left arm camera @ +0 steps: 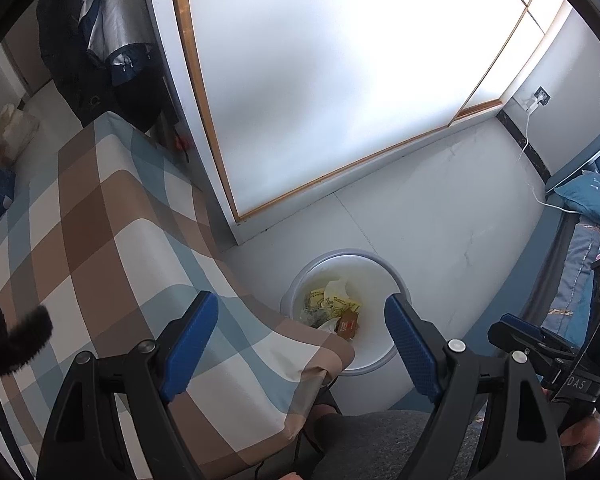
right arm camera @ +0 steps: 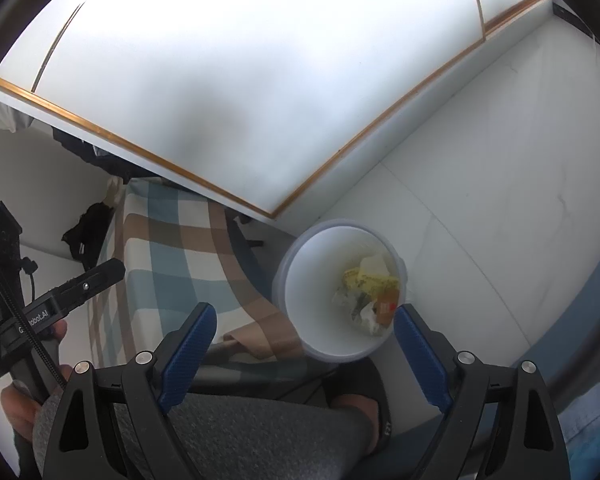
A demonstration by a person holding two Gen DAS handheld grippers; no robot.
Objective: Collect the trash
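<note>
A white round trash bin (left arm camera: 374, 268) stands on the floor beside a checked-cloth table; it also shows in the right wrist view (right arm camera: 320, 280). Inside lie yellow wrappers (left arm camera: 336, 302), white crumpled paper and an orange-brown packet (left arm camera: 348, 325); the same trash shows in the right wrist view (right arm camera: 370, 292). My left gripper (left arm camera: 302, 344) is open and empty, above the table corner and the bin. My right gripper (right arm camera: 304, 354) is open and empty, above the bin's near rim. Each gripper shows in the other's view: the right one (left arm camera: 540, 344) and the left one (right arm camera: 80, 288).
The table with the brown, blue and white checked cloth (left arm camera: 100, 248) fills the left. A white sliding wardrobe door (left arm camera: 320, 80) stands behind the bin. A bed with blue bedding (left arm camera: 588, 240) is at the right. The person's grey-trousered leg (right arm camera: 260, 432) and sandal are below.
</note>
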